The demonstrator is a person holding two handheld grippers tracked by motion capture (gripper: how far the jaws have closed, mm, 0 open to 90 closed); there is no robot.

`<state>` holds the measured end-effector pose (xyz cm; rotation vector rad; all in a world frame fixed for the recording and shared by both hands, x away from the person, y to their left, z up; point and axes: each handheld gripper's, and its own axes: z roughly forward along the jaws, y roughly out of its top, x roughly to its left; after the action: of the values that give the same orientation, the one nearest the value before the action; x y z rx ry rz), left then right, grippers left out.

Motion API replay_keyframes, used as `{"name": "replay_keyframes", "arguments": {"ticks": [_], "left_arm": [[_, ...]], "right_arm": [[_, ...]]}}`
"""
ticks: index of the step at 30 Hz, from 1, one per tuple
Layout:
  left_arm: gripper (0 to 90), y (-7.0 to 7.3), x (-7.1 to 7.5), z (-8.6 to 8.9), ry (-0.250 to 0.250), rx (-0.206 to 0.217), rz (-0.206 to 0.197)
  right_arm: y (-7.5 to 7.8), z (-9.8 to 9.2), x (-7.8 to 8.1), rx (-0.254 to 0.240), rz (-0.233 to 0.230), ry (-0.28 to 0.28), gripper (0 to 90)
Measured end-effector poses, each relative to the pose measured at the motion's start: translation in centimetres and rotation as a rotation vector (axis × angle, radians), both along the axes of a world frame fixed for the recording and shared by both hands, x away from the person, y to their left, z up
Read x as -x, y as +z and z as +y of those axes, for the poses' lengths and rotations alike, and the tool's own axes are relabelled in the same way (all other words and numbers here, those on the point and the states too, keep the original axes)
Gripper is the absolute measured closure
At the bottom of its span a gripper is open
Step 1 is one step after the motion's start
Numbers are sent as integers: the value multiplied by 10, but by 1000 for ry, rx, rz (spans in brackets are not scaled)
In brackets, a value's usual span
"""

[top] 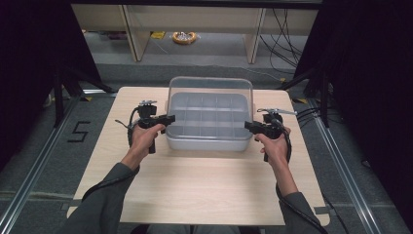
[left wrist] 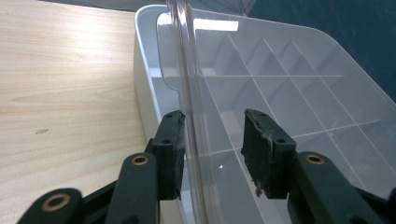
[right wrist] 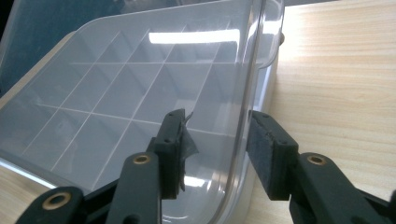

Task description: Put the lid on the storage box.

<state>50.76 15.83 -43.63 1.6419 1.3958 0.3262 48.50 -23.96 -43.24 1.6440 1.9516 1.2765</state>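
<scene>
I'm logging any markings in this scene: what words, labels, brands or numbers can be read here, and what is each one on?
"5": a dark numeral marked on the grey floor, left of the table in the high view.
No lettering or label is readable on the clear lid, the compartment box, or either gripper: left gripper, right gripper.

The table (top: 195,185) is pale wood with a smooth matt top, the divided box (top: 207,139) is cloudy whitish plastic, its lid (left wrist: 280,70) is clear shiny plastic that catches the light, and the gripper pads (right wrist: 261,154) are black, dull and a bit rough and worn.
</scene>
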Motion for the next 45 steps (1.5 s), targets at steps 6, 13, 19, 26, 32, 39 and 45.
{"name": "replay_keyframes", "arguments": {"ticks": [6, 13, 19, 26, 32, 39, 45], "left_arm": [[572, -4, -1, 0, 7, 3, 5], [558, -5, -2, -2, 7, -19, 30], [542, -2, -3, -5, 15, -28, 40], [536, 0, -4, -4, 18, -26, 55], [535, 2, -2, -1, 13, 2, 70], [534, -3, -2, -1, 14, 3, 75], [521, -5, -2, -2, 16, 4, 74]], "right_arm": [[-2, 2, 0, -4, 4, -1, 585], [-2, 3, -1, 17, -3, -10, 583], [-2, 6, 0, -22, 35, -37, 565], [-2, 5, -2, -12, 17, -25, 560], [3, 3, 0, -18, 1, -17, 559], [-2, 4, 2, -32, 17, -19, 554], [-5, 4, 1, -33, 13, -16, 543]]}}
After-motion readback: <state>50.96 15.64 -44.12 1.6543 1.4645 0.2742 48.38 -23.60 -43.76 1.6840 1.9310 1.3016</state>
